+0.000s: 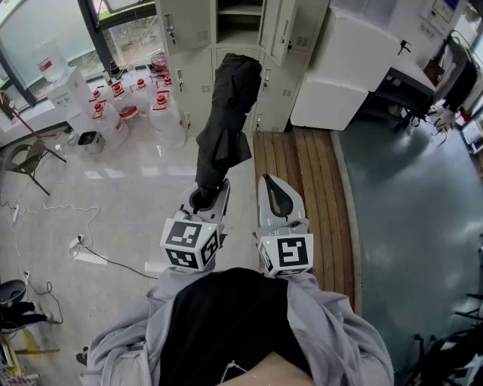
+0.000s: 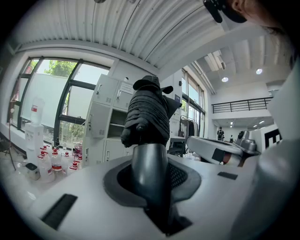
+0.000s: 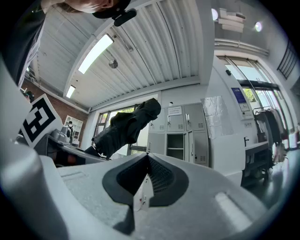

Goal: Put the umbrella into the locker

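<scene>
A folded black umbrella point(image 1: 229, 124) sticks out forward from my left gripper point(image 1: 205, 197), which is shut on its dark handle point(image 2: 149, 173). Its bundled canopy point(image 2: 149, 117) fills the middle of the left gripper view and points toward the grey lockers point(image 1: 241, 45). One locker compartment point(image 1: 239, 19) stands open with its door swung aside, and it also shows as an open locker point(image 3: 177, 146) in the right gripper view. My right gripper point(image 1: 277, 197) is beside the left one, shut with nothing between its jaws; the umbrella point(image 3: 125, 125) shows to its left.
Several water jugs with red caps point(image 1: 124, 109) stand on the floor left of the lockers. A white cabinet point(image 1: 351, 68) sits to the right, by a wooden floor strip point(image 1: 302, 181). A folding chair point(image 1: 26, 158) and cables point(image 1: 83, 245) lie at the left.
</scene>
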